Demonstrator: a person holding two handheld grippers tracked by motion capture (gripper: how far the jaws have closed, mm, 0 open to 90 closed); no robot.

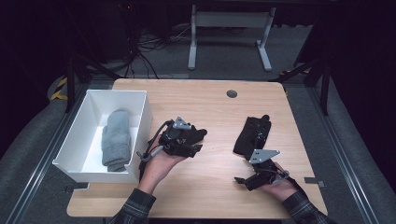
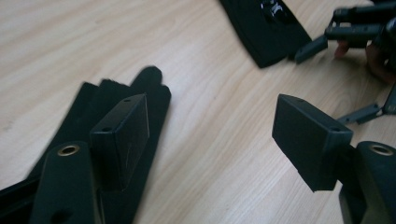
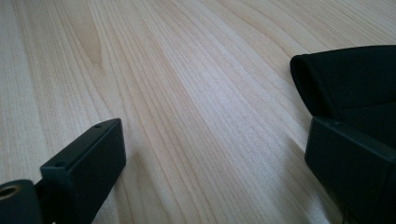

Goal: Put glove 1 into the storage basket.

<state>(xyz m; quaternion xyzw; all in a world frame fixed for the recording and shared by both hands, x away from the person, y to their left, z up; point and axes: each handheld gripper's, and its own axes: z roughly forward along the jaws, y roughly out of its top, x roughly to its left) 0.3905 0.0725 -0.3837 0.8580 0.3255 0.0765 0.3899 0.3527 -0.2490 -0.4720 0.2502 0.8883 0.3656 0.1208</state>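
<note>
A black glove (image 2: 149, 88) lies flat on the wooden table (image 1: 219, 112), its fingertips poking out past my left gripper (image 1: 200, 140) in the high view. In the left gripper view, my left gripper (image 2: 212, 126) stands open just above the table. Its left jaw is over the glove, and only bare wood lies between the pads. A second black folded cloth piece (image 1: 252, 133) lies to the right. My right gripper (image 1: 246, 170) rests low near that piece's near end. In the right gripper view it (image 3: 215, 154) is open over bare wood, with the black cloth (image 3: 355, 79) behind its right jaw.
A white open box (image 1: 140, 100) stands at the table's left edge with a rolled grey cloth (image 1: 116, 137) inside. A round cable grommet (image 1: 231, 94) sits near the far edge. Beyond the table are a desk frame and cables on the floor.
</note>
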